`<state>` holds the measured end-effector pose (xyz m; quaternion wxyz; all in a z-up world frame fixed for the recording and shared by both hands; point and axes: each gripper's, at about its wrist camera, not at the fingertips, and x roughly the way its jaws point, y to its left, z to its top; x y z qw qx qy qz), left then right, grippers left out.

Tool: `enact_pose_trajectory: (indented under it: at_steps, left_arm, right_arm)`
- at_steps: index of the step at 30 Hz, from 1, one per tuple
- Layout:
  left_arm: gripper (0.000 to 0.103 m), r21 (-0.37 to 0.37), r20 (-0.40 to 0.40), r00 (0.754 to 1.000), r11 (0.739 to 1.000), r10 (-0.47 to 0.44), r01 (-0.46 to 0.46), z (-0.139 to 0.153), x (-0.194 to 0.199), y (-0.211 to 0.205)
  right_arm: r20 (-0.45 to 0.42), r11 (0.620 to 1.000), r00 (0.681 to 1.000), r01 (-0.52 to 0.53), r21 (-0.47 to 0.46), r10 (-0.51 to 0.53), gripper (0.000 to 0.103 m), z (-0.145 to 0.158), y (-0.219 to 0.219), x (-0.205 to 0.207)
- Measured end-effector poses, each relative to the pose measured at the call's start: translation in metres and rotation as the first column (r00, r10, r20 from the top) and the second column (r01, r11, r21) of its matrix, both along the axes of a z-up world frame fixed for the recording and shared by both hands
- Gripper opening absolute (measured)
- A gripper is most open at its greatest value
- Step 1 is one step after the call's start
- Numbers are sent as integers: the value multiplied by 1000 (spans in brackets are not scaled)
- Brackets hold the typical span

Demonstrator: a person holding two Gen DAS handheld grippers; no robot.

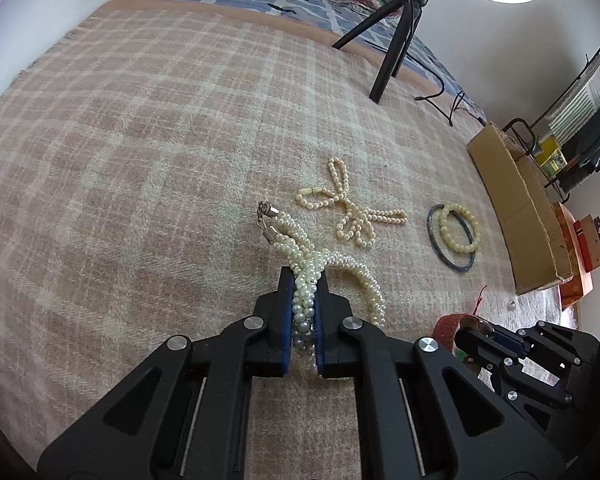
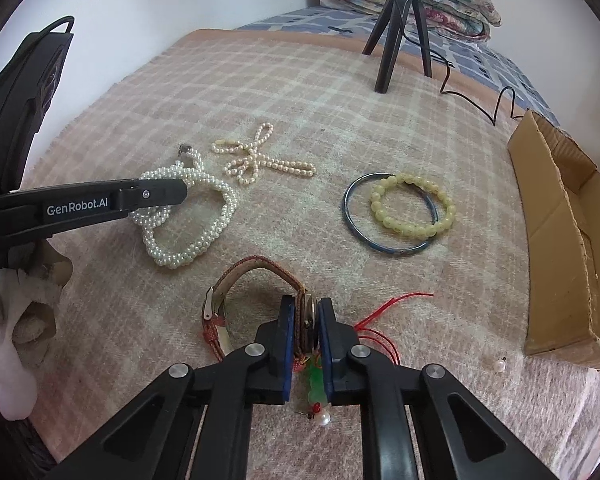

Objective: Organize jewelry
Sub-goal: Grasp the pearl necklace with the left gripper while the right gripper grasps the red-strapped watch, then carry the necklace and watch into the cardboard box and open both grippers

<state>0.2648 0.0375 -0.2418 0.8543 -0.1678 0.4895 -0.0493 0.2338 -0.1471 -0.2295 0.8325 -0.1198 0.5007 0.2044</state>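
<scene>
A thick twisted white pearl necklace (image 1: 306, 276) (image 2: 204, 216) lies on the plaid blanket, and my left gripper (image 1: 304, 280) (image 2: 182, 194) is shut on a bunch of its strands. My right gripper (image 2: 305, 306) (image 1: 466, 330) is shut on the face of a wristwatch with a brown strap (image 2: 256, 276). A green and red charm with red cord (image 2: 316, 384) lies under the right jaws. Further off lie a thin cream bead necklace (image 1: 352, 212) (image 2: 256, 156) and a yellow bead bracelet (image 1: 458, 226) (image 2: 412, 210) resting on a dark blue bangle (image 1: 440, 248) (image 2: 360, 228).
An open cardboard box (image 2: 560, 240) (image 1: 516, 208) stands at the blanket's right side. A black tripod (image 2: 396, 36) (image 1: 392, 40) with a ring light stands at the back, its cable trailing right. A loose pearl earring (image 2: 499, 366) lies near the box. Folded quilts lie behind.
</scene>
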Motion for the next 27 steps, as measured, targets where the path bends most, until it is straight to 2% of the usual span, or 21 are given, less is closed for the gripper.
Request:
enact_pose_trajectory:
  at_steps: [15,27]
  left_arm:
    - [6,-14,91,995,999,45,-44,42,-39,29]
    - [6,-15,209,978,1000,18,-15,99,-69,32]
  right_arm:
    - [124,998,992,15,66,-23,9,52,-9,-27]
    - [227,994,971,57,97,-78,9,100,-46,-57]
